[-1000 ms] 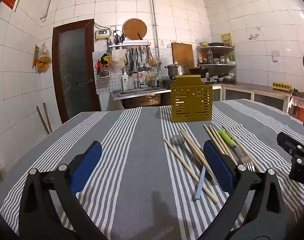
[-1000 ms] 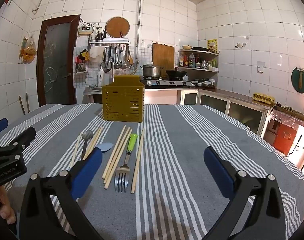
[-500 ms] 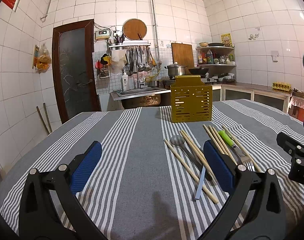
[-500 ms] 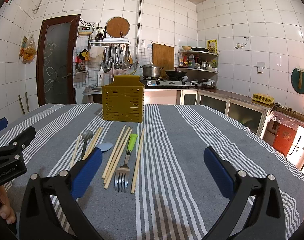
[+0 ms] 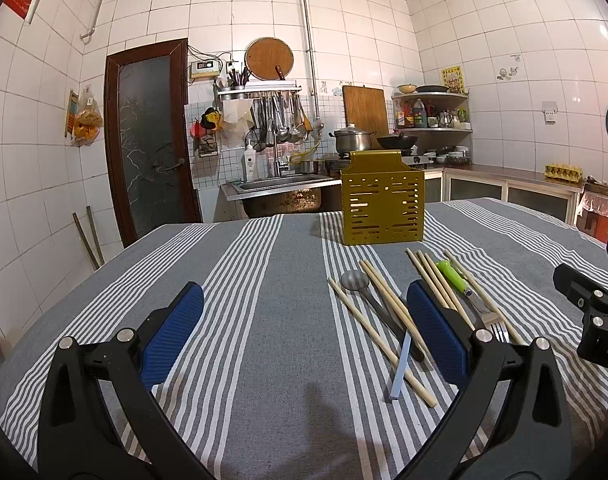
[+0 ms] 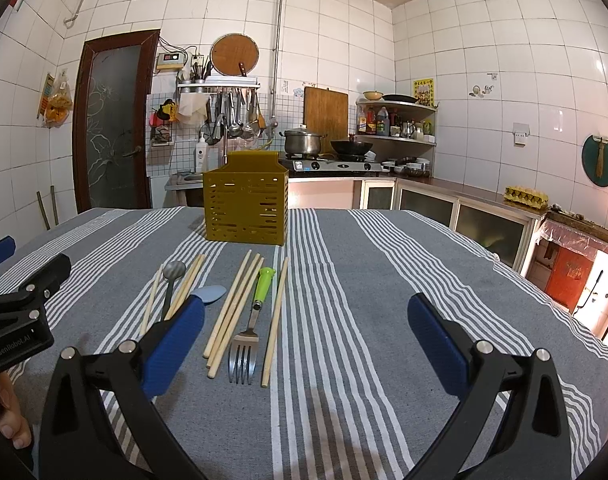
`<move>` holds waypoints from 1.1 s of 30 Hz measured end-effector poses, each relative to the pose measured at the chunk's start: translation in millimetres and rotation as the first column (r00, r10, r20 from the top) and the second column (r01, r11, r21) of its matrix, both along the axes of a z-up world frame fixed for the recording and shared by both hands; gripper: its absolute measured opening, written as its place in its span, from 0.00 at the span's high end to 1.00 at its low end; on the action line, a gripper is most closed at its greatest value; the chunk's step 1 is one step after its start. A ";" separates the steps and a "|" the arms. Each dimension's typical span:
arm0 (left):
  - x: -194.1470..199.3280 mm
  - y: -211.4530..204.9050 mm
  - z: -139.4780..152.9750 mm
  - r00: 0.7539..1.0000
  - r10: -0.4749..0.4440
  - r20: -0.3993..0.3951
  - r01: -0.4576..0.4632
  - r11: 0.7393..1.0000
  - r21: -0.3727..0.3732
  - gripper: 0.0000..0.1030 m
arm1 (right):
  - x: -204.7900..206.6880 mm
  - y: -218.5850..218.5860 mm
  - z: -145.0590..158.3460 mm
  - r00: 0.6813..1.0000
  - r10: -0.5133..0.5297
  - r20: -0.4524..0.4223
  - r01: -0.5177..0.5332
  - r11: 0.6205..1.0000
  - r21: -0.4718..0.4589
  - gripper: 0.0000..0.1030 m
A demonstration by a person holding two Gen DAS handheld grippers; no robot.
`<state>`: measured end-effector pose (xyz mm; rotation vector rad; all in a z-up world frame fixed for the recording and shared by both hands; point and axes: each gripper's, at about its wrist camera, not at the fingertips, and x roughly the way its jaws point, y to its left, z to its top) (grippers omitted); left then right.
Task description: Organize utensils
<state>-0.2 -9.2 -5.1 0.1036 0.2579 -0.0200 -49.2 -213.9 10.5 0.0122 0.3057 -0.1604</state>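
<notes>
Nothing on the table has shifted over the last second; both grippers hover where they were, low over the striped tablecloth (image 6: 383,280), and the utensils lie untouched.

From the left wrist view, the left gripper (image 5: 304,328) is spread wide and empty, with bare cloth between its blue pads (image 5: 172,336). Its right-hand pad covers part of the utensil row at about 2 o'clock from the gripper's centre. The right gripper (image 6: 304,340) is likewise splayed and holds nothing; its left-hand pad hides the near ends of the leftmost pieces.

Seen from the right wrist, the utensils lie in a loose row toward 11 o'clock. A metal spoon (image 6: 172,280) lies between single chopsticks (image 6: 190,284). A pale blue spoon (image 6: 210,294) peeks out beside the pad. Three chopsticks (image 6: 234,306) lie bunched together. A green-handled fork (image 6: 256,312) points its tines toward the camera, and one more chopstick (image 6: 276,316) lies just beside it. Behind them at 12 o'clock stands the mustard-yellow slotted utensil holder (image 6: 246,210), upright and well apart from the row; what it contains cannot be seen.

The left gripper's black body edges in at 9 o'clock of the right view, with a fingertip (image 6: 14,424) of the person's hand below it. Beyond the table are a sink (image 5: 284,184), hanging ladles (image 6: 236,116), a pot (image 6: 304,142) and wok (image 6: 351,146) on the stove.
</notes>
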 end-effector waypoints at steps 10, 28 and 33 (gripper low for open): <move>-1.9 0.8 1.8 1.000 -0.001 0.000 0.001 1.000 -0.002 0.05 | -0.6 0.2 0.2 1.000 0.000 0.001 0.000 1.000 0.000 0.04; -2.3 0.6 0.9 1.000 -0.001 0.001 0.001 1.000 -0.003 0.05 | -1.4 -5.5 -0.5 1.000 -0.002 -0.002 0.002 1.000 0.004 0.04; -2.3 0.5 0.4 1.000 -0.002 0.001 0.002 1.000 -0.002 0.05 | -1.4 -5.3 -0.2 1.000 -0.001 -0.001 0.001 1.000 0.005 0.04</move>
